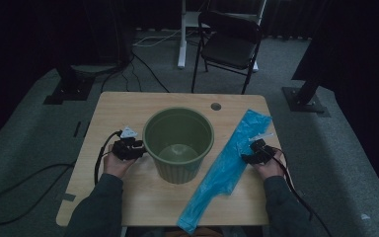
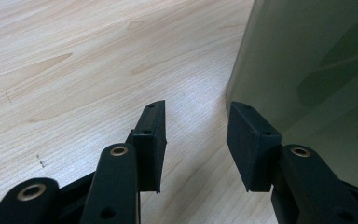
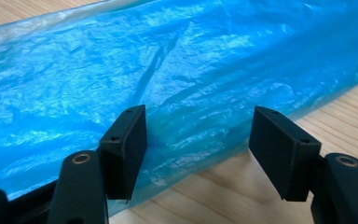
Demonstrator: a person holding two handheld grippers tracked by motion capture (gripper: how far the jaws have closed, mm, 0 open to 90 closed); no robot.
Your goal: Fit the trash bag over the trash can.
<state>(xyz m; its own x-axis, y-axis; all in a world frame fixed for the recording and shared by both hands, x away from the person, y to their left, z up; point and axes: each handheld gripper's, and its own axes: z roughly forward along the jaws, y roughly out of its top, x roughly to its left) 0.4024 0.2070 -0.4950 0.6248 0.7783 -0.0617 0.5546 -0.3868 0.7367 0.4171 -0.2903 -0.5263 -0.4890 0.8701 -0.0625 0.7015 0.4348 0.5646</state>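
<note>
Hovering open right gripper (image 3: 197,156); blue bag (image 3: 168,70) crinkles

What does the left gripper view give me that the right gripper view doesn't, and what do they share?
Left gripper view alone: the green bin's wall beside the open left gripper, with bare wood between the jaws. Right gripper view alone: the blue plastic bag lying flat, its edge between the open jaws of the right gripper, pads not pressing it. Shared: the light wooden table and a pair of black jaws standing apart.
</note>
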